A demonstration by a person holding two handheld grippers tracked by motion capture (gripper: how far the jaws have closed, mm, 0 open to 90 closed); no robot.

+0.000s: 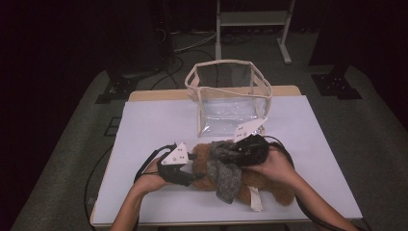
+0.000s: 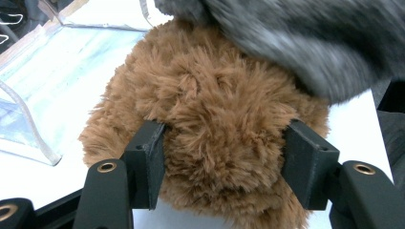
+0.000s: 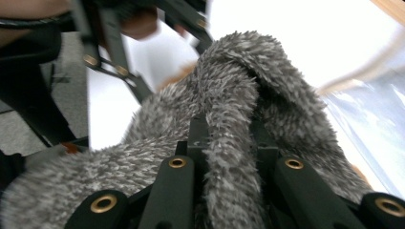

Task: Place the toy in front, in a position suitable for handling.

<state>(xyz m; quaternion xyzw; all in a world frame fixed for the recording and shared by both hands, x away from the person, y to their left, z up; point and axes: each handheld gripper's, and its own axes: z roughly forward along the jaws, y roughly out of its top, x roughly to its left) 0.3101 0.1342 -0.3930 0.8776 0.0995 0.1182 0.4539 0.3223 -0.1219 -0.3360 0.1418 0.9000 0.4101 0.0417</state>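
High view: brown plush [image 1: 211, 169] lies mid-bench [image 1: 144, 125], grey sock [image 1: 226, 166] draped over it, clear bag [image 1: 228, 96] behind.
Left view: your L tool [image 2: 224, 162] clamps plush, fur bulging btwn pads. Keep hold firm.
Right view: R tool [image 3: 229, 138] pinches fuzzy sock fold. Pull slow, w/o dragging plush.

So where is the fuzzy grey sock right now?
In the high view the grey sock is draped over the brown plush toy near the table's front edge, pinched by the right gripper, with the clear bag behind it.
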